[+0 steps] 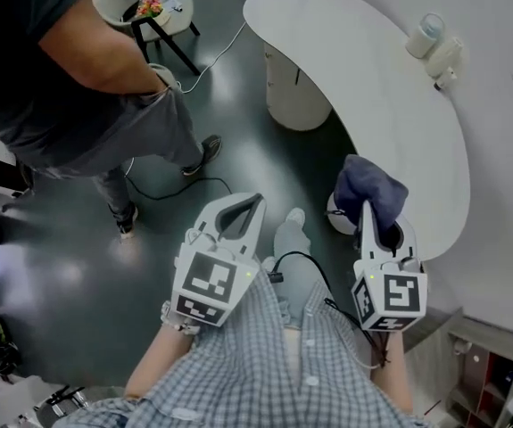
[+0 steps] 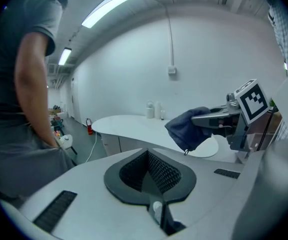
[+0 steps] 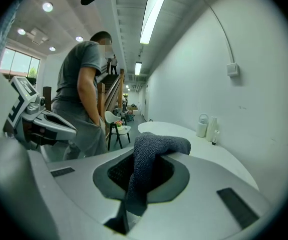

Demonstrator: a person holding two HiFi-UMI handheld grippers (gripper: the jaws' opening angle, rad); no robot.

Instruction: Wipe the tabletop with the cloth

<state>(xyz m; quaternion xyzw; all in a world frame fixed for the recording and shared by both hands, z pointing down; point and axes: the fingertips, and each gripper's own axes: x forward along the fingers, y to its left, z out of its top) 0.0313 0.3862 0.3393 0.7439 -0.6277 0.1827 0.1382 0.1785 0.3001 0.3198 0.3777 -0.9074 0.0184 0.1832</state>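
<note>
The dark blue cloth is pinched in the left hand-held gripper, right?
Not quite. The dark blue knitted cloth is pinched in the right hand-held gripper, not the left. The right gripper view shows it caught between those jaws, while the left hand-held gripper holds nothing.

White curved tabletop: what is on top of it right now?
White bottles stand at the far edge of the white curved tabletop, by the wall. The dark blue knitted cloth, clamped in the right tool, hides part of the near edge in the head view.
</note>
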